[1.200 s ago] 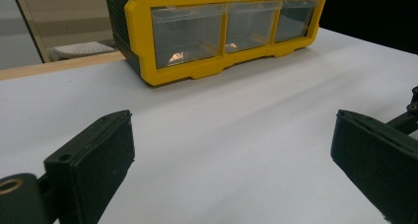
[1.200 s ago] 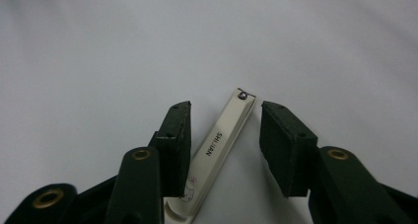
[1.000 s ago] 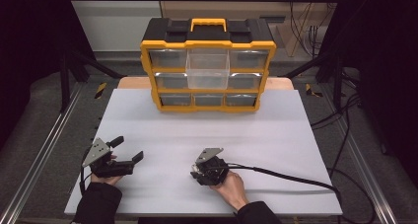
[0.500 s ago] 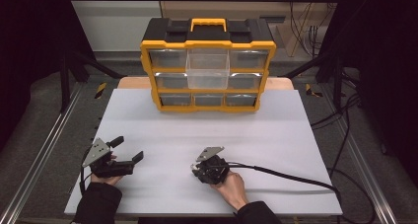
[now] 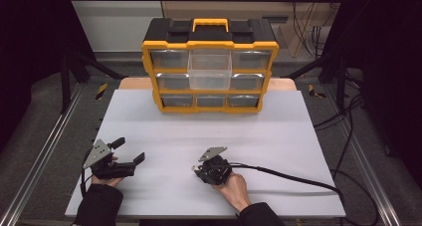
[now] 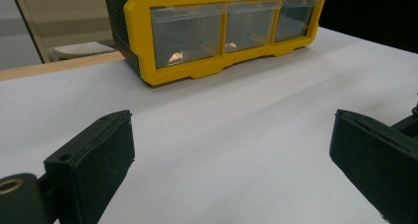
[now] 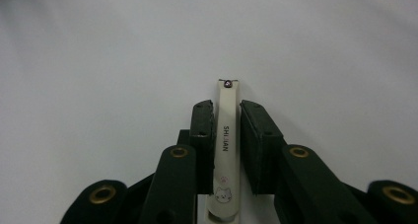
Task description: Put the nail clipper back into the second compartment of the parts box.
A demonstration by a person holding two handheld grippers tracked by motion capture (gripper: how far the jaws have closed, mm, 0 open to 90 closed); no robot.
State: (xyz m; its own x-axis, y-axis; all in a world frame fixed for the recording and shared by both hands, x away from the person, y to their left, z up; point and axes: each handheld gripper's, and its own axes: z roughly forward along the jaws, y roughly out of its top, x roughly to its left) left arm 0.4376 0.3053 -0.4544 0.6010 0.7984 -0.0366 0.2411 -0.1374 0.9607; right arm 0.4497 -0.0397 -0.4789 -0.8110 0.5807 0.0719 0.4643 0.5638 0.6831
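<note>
Since a second ago, my right gripper (image 7: 227, 116) has just been closing its jaws, and they now pinch a nail clipper (image 7: 225, 150) between them; neither hand has shifted on the counter (image 5: 278, 136). Seen along the jaws in the right gripper view, the clipper lies flat on the white counter with its long axis running straight down the line of the jaws, its riveted end poking out beyond the tips and pointing away from my hand. My left gripper (image 5: 128, 150) rests at the near left with its jaws spread wide, nothing between them, facing the yellow drawer box (image 5: 209, 71).
</note>
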